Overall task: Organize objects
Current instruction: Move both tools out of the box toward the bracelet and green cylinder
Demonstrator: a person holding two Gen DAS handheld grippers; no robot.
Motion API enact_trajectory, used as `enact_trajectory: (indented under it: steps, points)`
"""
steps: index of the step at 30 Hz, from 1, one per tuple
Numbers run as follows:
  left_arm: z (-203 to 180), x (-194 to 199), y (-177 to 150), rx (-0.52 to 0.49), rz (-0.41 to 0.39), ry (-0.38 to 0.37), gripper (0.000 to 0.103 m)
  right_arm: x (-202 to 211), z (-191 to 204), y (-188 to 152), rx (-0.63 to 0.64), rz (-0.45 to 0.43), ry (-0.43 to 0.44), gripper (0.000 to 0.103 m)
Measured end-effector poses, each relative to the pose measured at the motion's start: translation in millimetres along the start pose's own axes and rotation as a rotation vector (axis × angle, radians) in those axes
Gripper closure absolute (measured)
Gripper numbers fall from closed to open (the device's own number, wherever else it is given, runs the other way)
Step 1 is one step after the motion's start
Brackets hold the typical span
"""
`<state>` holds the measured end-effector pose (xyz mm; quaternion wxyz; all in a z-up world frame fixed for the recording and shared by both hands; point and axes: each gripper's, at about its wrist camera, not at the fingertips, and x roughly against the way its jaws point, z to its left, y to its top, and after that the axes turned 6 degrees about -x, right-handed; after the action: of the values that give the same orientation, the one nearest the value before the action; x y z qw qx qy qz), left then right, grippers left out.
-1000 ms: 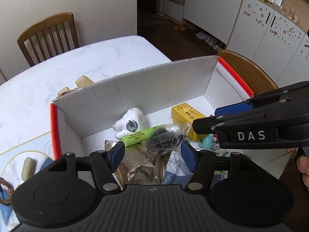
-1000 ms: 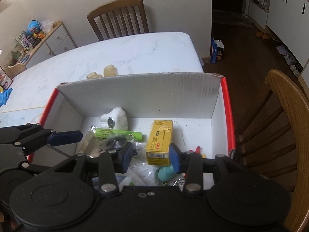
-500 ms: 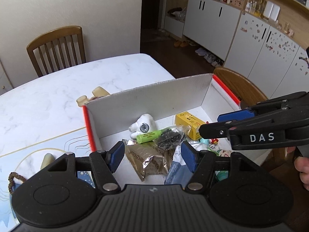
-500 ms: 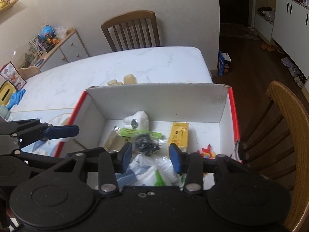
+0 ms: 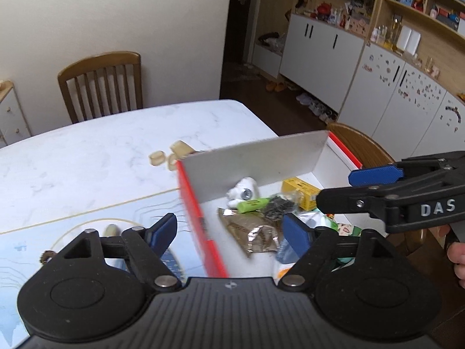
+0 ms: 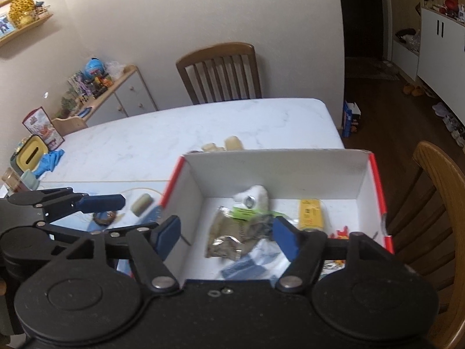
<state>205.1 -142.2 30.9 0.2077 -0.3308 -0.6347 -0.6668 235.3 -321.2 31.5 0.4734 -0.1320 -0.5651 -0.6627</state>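
A white cardboard box with red edges (image 5: 255,157) (image 6: 276,165) stands on the marble table. It holds a yellow carton (image 5: 300,190) (image 6: 311,215), a green tube (image 5: 251,205) (image 6: 248,212), a white figure (image 5: 242,190) (image 6: 252,197), a brown foil packet (image 5: 252,232) (image 6: 226,235) and a clear bag of dark bits (image 5: 279,203). My left gripper (image 5: 229,231) is open and empty above the box's left wall. My right gripper (image 6: 226,234) is open and empty above the box; it also shows in the left wrist view (image 5: 377,183).
Beige pieces (image 5: 174,152) (image 6: 223,144) lie on the table behind the box. A blue-and-white mat (image 5: 72,226) left of the box carries a beige roll (image 6: 141,203) and a bead bracelet (image 5: 48,254). Wooden chairs stand at the far side (image 6: 221,72) and right (image 6: 436,203).
Both grippers have risen and drawn back from the box, so it looks smaller and sits more to the right. Both have stayed open and empty.
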Motion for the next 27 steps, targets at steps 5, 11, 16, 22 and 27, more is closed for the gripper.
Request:
enact_trajectory:
  steps: [5, 11, 16, 22, 27]
  points:
    - [26.8, 14.5, -10.5, 0.030, 0.000, 0.027, 0.023, 0.3, 26.0, -4.3, 0.017, -0.021, 0.033, 0.022]
    - [61.5, 28.4, -24.3, 0.072, 0.000, 0.061, 0.019, -7.1, 59.5, -11.2, 0.053, -0.029, 0.070, 0.018]
    - [87.0, 39.7, -36.7, 0.093, -0.009, 0.071, 0.017, -17.1, 84.4, -14.5, 0.077, -0.022, 0.090, 0.015]
    - [118.3, 46.5, -48.9, 0.121, -0.015, 0.067, 0.003, -31.6, 112.6, -15.9, 0.101, -0.012, 0.092, 0.013]
    - [144.9, 46.1, -58.5, 0.135, -0.005, 0.096, 0.002, -48.1, 132.6, -14.4, 0.113, 0.005, 0.086, 0.013]
